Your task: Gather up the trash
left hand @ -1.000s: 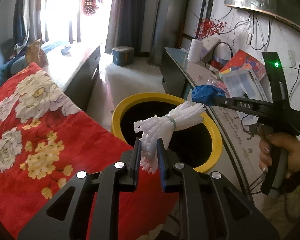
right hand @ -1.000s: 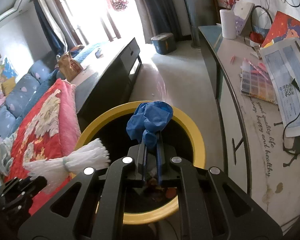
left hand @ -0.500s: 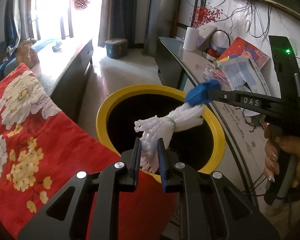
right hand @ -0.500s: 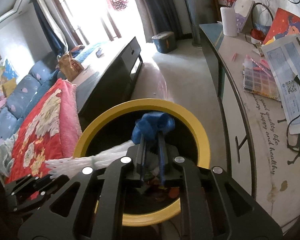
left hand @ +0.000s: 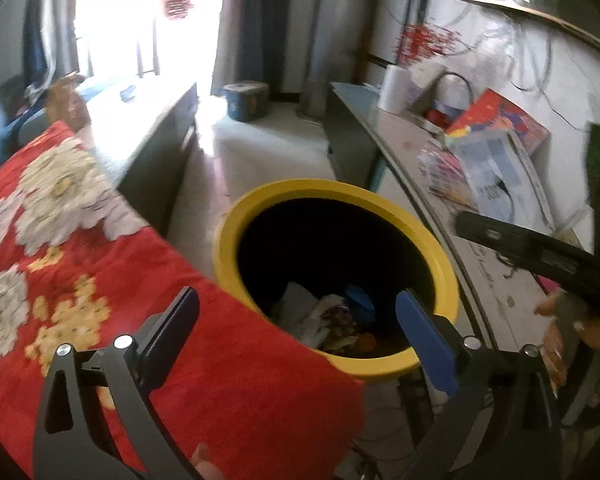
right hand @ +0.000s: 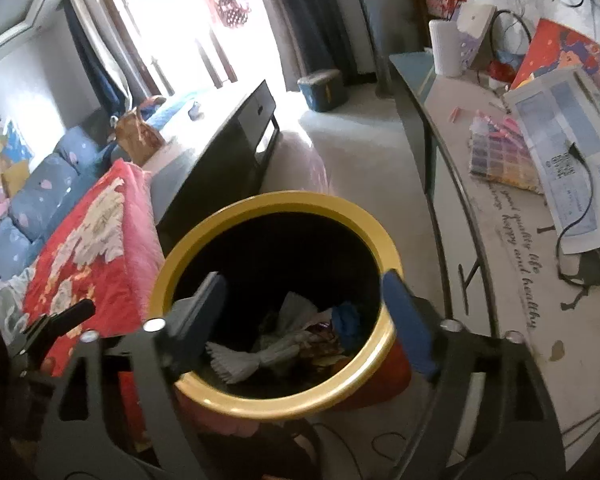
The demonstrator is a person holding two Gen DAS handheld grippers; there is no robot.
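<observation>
A yellow-rimmed black trash bin [left hand: 384,200] stands on the floor; it also shows in the right wrist view [right hand: 276,202]. Inside lie a white foam net bundle [right hand: 256,354], a blue crumpled piece [right hand: 348,320] and other scraps. In the left wrist view the blue piece [left hand: 360,298] and white scraps [left hand: 300,312] show at the bottom. My left gripper [left hand: 300,324] is open and empty above the bin's near rim. My right gripper [right hand: 300,312] is open and empty over the bin mouth; its body [left hand: 540,256] shows at the right in the left wrist view.
A red floral blanket [left hand: 60,240] lies left of the bin. A glass-topped table [right hand: 512,248] with papers, a bead box and cables stands on the right. A dark low cabinet [right hand: 220,140] and a blue lidded box [right hand: 320,86] are beyond.
Both grippers opened. The white foam bundle and the blue piece dropped from the jaws into the bin.
</observation>
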